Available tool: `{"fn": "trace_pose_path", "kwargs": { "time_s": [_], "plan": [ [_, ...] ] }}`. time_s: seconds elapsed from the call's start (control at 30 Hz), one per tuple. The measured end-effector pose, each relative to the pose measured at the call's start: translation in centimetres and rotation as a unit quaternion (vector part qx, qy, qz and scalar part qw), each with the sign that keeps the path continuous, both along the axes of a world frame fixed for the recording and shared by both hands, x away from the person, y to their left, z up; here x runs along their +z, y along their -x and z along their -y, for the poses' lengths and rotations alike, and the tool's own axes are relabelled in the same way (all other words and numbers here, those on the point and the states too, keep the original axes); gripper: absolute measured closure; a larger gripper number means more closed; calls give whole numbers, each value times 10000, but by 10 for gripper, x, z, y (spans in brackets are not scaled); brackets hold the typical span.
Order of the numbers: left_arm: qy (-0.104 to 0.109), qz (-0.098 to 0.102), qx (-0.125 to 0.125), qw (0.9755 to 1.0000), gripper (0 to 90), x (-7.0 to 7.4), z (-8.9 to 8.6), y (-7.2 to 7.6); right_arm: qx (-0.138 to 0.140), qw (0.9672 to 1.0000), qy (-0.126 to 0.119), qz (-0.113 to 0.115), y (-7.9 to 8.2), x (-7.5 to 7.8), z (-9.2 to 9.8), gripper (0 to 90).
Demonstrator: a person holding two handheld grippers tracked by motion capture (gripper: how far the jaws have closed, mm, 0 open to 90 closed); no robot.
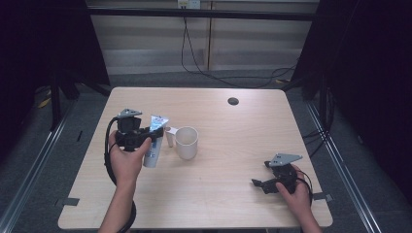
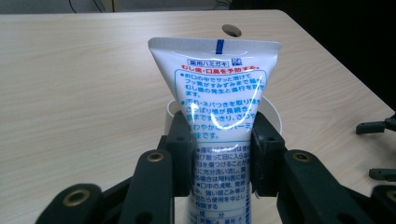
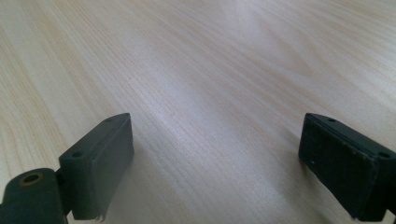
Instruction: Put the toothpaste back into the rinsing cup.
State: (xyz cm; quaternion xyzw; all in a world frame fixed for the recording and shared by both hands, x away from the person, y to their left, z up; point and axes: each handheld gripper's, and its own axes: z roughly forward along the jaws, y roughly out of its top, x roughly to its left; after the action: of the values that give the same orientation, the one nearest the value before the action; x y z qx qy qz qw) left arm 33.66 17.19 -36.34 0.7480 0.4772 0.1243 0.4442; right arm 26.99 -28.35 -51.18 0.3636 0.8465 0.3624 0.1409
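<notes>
A white toothpaste tube [image 1: 152, 151] with blue and red print stands tilted on the table, crimped end up, left of a white cup [image 1: 186, 142]. My left gripper [image 1: 151, 136] is shut on the tube's middle. In the left gripper view the tube [image 2: 219, 88] fills the gap between the jaws, and the cup's rim [image 2: 275, 117] shows just behind it. My right gripper [image 1: 265, 183] rests low near the table's front right corner. Its jaws stand wide apart with nothing between them [image 3: 215, 163], only bare wood.
A small white object [image 1: 169, 136] that I cannot identify stands between tube and cup. The light wooden table [image 1: 233, 194] has a dark cable hole [image 1: 233, 101] near its far edge. Dark frame posts and cables surround the table.
</notes>
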Motion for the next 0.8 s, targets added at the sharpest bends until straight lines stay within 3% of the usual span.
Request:
{"fn": "trace_pose_path", "kwargs": {
  "time_s": [0.8],
  "plan": [
    [270,288,-144,9991,667,22,28,-14,-1,10000,-2,-2,0,0,0,101]
  ]
}}
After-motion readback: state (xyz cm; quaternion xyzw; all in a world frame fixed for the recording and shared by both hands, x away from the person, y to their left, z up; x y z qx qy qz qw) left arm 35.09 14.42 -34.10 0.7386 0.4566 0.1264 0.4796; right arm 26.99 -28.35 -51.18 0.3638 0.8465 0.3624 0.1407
